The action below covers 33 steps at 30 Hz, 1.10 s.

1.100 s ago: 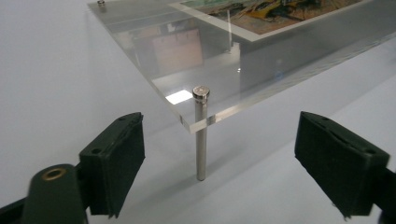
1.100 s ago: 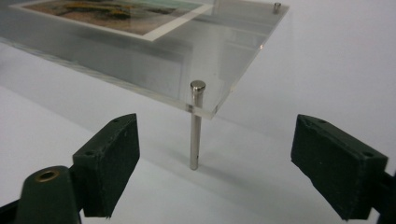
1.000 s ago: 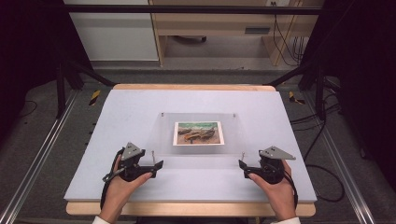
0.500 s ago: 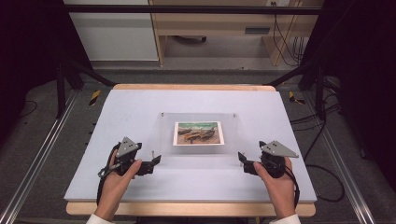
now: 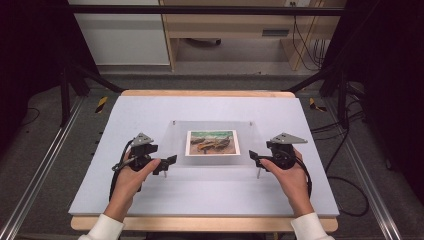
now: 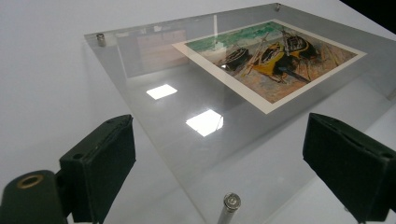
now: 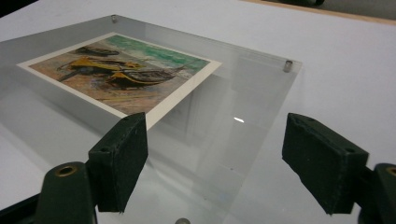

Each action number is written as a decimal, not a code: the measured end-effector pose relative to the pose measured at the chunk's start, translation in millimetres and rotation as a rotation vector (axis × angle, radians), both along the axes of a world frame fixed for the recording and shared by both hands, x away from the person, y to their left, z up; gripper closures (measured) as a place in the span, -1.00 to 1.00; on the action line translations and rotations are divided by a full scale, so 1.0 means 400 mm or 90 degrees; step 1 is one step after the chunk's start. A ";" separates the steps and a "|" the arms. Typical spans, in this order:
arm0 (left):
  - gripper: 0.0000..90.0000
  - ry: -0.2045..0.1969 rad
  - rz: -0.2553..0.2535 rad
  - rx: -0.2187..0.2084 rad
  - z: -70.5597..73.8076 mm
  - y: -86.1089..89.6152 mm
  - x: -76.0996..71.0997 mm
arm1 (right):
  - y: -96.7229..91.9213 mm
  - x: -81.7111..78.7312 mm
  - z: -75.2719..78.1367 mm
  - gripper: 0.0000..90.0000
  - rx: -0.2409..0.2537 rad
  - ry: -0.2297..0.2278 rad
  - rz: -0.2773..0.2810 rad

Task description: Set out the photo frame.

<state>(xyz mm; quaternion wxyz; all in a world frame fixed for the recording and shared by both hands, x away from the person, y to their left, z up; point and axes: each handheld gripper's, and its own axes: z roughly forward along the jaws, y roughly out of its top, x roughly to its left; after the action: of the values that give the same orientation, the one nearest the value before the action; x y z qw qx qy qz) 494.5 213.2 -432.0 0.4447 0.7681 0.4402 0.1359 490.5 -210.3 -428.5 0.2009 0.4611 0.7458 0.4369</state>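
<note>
- The clear acrylic frame [image 5: 215, 142] stands on short metal standoffs [image 6: 229, 203] in the middle of the counter [image 5: 150, 107]; everything below is placed relative to this frame.
- The left tongs [image 5: 168, 163] sit at the frame's near left corner, jaws apart with that corner's post between them and nothing pinched.
- The right tongs [image 5: 253, 157] sit at the near right corner; their jaws have just been closing a little, yet they stand apart with only the plate's edge ahead of them.
- The step in hand appears to be taking the frame by its two near corners. It would go best with both tongs brought in level with the plate, so each pad meets bare acrylic at the rim rather than a post.
- Closing both sides evenly should keep the plate from skating sideways on its posts.
- The frame is a transparent, glossy sheet catching ceiling-light reflections, with a small metal cap at each corner.
- Centred inside is a print [image 7: 123, 70]: yellow boats on a brown shore, green water behind, and a white border.
</note>
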 end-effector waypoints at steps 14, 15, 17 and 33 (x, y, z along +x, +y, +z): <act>-0.53 0.029 0.021 -0.046 -0.041 0.002 0.009 | -0.003 0.007 -0.033 -0.47 0.038 0.062 0.008; -0.54 0.030 0.024 -0.052 -0.043 0.002 0.009 | -0.002 0.008 -0.036 -0.48 0.041 0.067 0.012; -0.54 0.036 0.025 -0.055 -0.044 0.004 0.011 | 0.000 0.008 -0.041 -0.49 0.049 0.073 0.017; -0.58 0.090 0.034 -0.125 -0.066 0.020 0.019 | -0.007 0.003 -0.050 -0.61 0.105 0.125 0.016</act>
<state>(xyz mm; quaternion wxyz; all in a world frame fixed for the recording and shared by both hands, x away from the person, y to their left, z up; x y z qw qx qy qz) 501.9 221.2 -458.3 0.4821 0.7167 0.5015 0.0495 491.7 -212.9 -448.5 0.0826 0.5071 0.7292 0.4520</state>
